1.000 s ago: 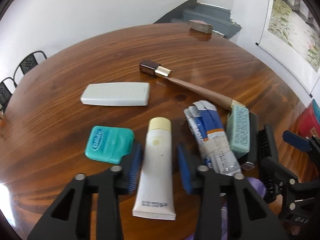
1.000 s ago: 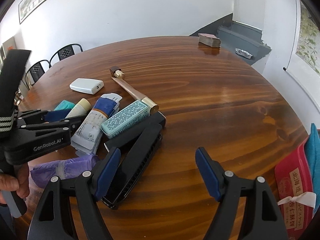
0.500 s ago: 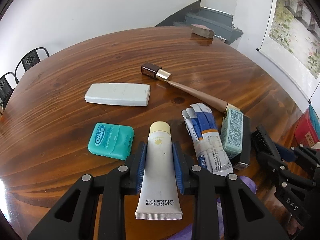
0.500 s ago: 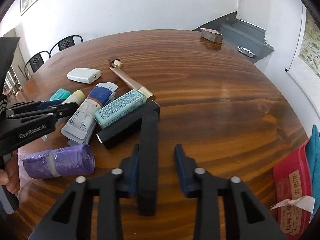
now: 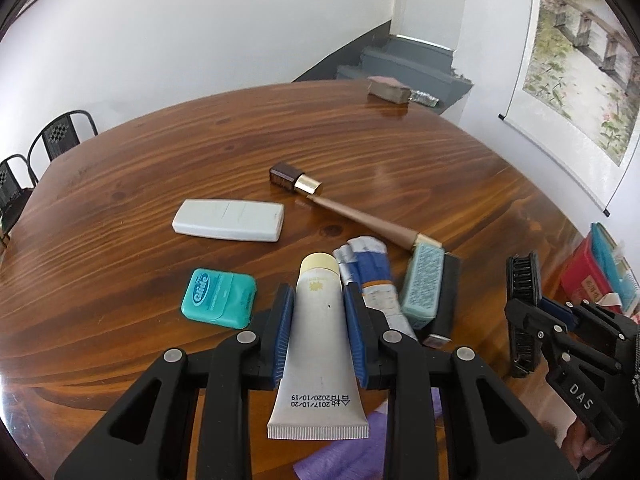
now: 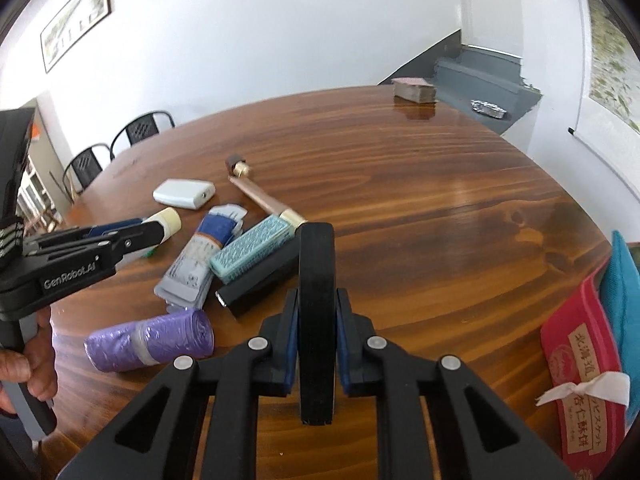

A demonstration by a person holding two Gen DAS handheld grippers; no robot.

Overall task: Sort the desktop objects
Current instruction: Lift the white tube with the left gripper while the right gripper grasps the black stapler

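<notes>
— Left gripper (image 5: 318,292)?

— Closed on the cream tube (image 5: 320,320), blue pads pressing both flanks at mid-body. Cap toward twelve o'clock, flat crimped end toward six, hanging out behind the fingers. Seems lifted just clear of the wooden table (image 5: 160,152), though hard to tell for sure.

— Look of the tube?

— Soft matte plastic, pale yellow cap, small sun mark near the shoulder, a printed date by the ridged crimp.

— Right gripper (image 6: 317,298)?

— Jaws just closing, now clamped on the black brush (image 6: 317,280). Held on edge between the pads, running from six to twelve o'clock, rounded tip beyond the fingertips. Dull black plastic; short stiff bristles along one side in the left wrist view, at three o'clock there.

— Around the tube?

— Teal floss box (image 5: 219,298) at nine o'clock, glossy, rounded corners, flat on the wood. White remote (image 5: 229,220) at eleven, smooth and slim. Blue-and-white tube (image 5: 370,276) at one o'clock, crumpled and squeezed, just beside the right pad. Then a pale green patterned box (image 5: 422,284) resting on a long black case (image 5: 446,300), at two o'clock.

— Farther out?

— Thin brown stick (image 5: 360,216) with gold collars and a dark square cap, at twelve to one. Purple plastic roll (image 6: 152,338), shiny and taped round the middle, at nine o'clock of the right gripper. Table round, varnished, strong grain.
</notes>
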